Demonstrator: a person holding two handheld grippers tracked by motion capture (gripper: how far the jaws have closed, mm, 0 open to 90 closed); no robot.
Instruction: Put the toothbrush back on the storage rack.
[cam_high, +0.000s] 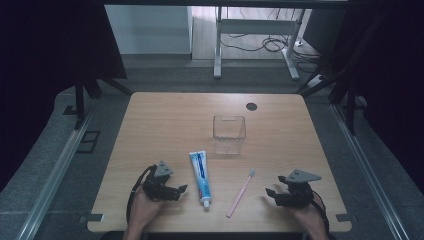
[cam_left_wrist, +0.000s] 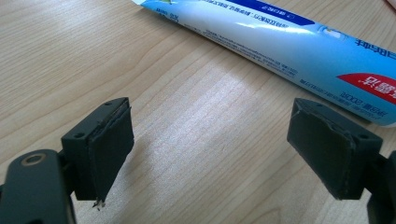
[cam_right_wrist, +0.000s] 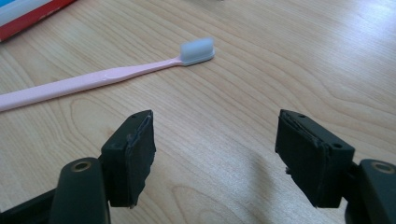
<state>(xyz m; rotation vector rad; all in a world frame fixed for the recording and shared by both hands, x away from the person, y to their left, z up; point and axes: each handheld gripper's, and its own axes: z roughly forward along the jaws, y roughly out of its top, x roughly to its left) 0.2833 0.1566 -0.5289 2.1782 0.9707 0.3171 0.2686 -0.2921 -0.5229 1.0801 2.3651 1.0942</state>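
So, line by line:
L hand-held gripper (cam_high: 183, 189): jaws spread wide, nothing btwn them; sits low on the desk at approx 7 o'clock, held by the person's left hand (cam_high: 145, 207), jaws aimed twd 3 o'clock.
L gripper view (cam_left_wrist: 210, 154): bare wood btwn the jaws; toothpaste tube (cam_left_wrist: 289, 46) lies across the top, just past the jaw tips, not touching as far as I can tell.
R hand-held gripper (cam_high: 270, 192): jaws also spread, empty; at approx 5 o'clock on the desk, held by the right hand (cam_high: 311, 216), jaws aimed twd 9 o'clock.
R gripper view (cam_right_wrist: 215, 156): bare wood btwn the jaws; pink toothbrush (cam_right_wrist: 102, 79) lies beyond them, white bristle head at its far end, apart from both jaws.
Toothpaste tube (cam_high: 201, 177): flat on the desk near 6 o'clock, just beside the L gripper; white cap at the near end, blue-white body w/ red patch.
Toothbrush (cam_high: 241, 193): flat, btwn tube and R gripper, slanted, head twd 12–1 o'clock, handle end twd the near edge.
Clear cup (cam_high: 229, 134): upright near desk centre, well apart from both grippers, beyond tube and brush.
Desk (cam_high: 160, 120): light wood; small dark round hole (cam_high: 251, 106) twd 1 o'clock.
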